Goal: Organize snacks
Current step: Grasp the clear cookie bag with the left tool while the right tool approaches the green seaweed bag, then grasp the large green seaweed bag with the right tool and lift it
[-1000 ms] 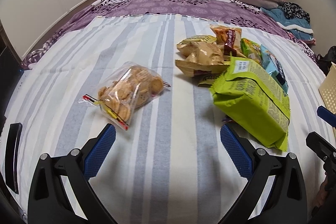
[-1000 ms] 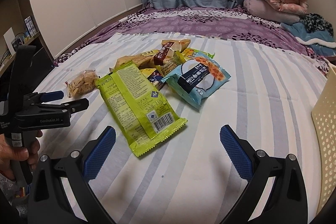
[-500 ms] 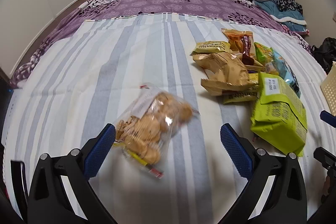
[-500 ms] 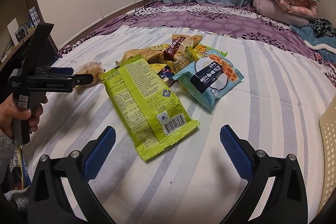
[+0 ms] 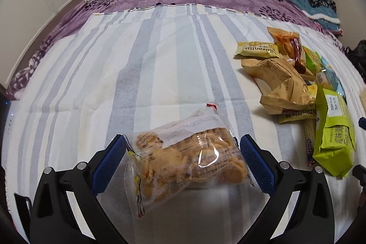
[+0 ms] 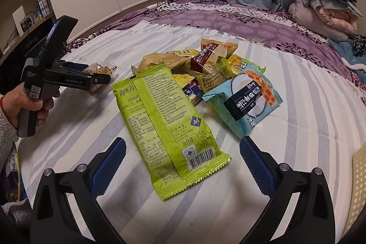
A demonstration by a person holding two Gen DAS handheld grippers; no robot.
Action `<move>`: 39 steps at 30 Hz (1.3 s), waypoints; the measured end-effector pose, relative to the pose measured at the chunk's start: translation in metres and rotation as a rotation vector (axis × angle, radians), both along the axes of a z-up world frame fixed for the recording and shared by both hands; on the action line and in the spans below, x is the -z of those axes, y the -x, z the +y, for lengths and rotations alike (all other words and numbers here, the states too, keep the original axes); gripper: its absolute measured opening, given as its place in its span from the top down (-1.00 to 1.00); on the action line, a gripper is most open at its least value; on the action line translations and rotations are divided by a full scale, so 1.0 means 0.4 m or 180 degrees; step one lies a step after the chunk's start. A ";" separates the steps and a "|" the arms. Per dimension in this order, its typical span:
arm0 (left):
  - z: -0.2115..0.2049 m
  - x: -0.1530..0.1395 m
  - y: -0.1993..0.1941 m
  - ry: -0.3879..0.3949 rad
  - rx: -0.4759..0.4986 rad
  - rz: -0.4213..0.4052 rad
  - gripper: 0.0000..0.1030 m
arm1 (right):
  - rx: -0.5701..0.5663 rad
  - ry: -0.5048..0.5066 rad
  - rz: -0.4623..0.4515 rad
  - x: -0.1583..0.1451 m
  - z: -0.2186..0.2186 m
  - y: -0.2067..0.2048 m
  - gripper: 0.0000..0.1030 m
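A clear bag of small round biscuits (image 5: 189,159) lies on the striped sheet between the open fingers of my left gripper (image 5: 183,159); whether the blue pads (image 5: 109,159) touch it is unclear. In the right wrist view the left gripper (image 6: 98,79) reaches over that bag (image 6: 100,69). My right gripper (image 6: 181,164) is open and empty, its jaws spread on either side of the lower end of a long lime-green packet (image 6: 164,120). A pile of snack packets (image 6: 205,65) and a blue coconut-wafer packet (image 6: 247,100) lie beyond.
The pile of packets (image 5: 281,79) lies to the right in the left wrist view, with the green packet (image 5: 334,129) at its near end. A cream perforated basket (image 6: 359,189) stands at the far right. Folded blankets (image 6: 324,8) are stacked at the back.
My left gripper has moved forward to the biscuit bag, which now lies between its fingers. My right gripper has moved closer to the green packet.
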State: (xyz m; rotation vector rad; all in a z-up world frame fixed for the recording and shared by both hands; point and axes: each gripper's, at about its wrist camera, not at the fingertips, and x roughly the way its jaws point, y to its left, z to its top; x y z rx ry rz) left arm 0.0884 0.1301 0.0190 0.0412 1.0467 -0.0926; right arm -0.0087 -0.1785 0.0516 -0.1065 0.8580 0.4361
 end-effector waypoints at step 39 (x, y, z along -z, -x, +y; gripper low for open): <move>-0.056 -0.143 0.101 0.0289 -0.0070 -0.0440 -0.76 | -0.0479 0.0230 0.0163 0.064 0.098 -0.083 -0.53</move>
